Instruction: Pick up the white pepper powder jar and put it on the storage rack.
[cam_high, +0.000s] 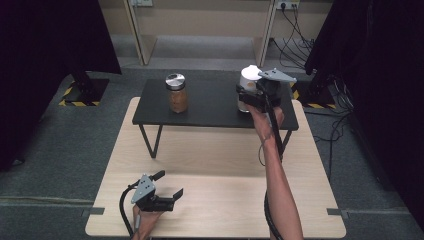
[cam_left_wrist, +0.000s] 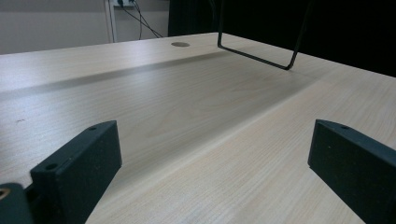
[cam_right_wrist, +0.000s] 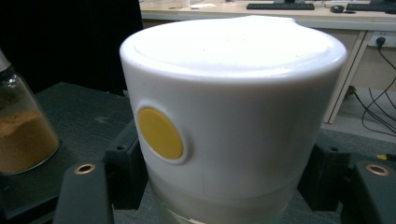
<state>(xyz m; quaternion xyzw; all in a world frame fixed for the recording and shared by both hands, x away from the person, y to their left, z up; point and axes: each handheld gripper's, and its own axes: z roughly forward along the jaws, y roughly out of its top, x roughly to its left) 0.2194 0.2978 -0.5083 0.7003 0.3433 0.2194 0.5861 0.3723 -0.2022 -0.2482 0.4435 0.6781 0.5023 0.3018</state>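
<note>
On the black shelf (cam_high: 210, 107), right end, the white-lidded jar (cam_right_wrist: 229, 116) sits clamped between my right gripper's (cam_high: 250, 97) jaws. Spice jar (cam_high: 176, 93) stands well left. My left gripper (cam_high: 167, 192) rests spread wide above the table (cam_high: 215, 155).

The right tongs (cam_high: 245, 97) and hand hid the lower body of the white-lidded jar (cam_high: 248, 75). In the right gripper view its base was cut off below, and the brown-filled jar (cam_right_wrist: 21, 130) was cropped at the left edge.
</note>
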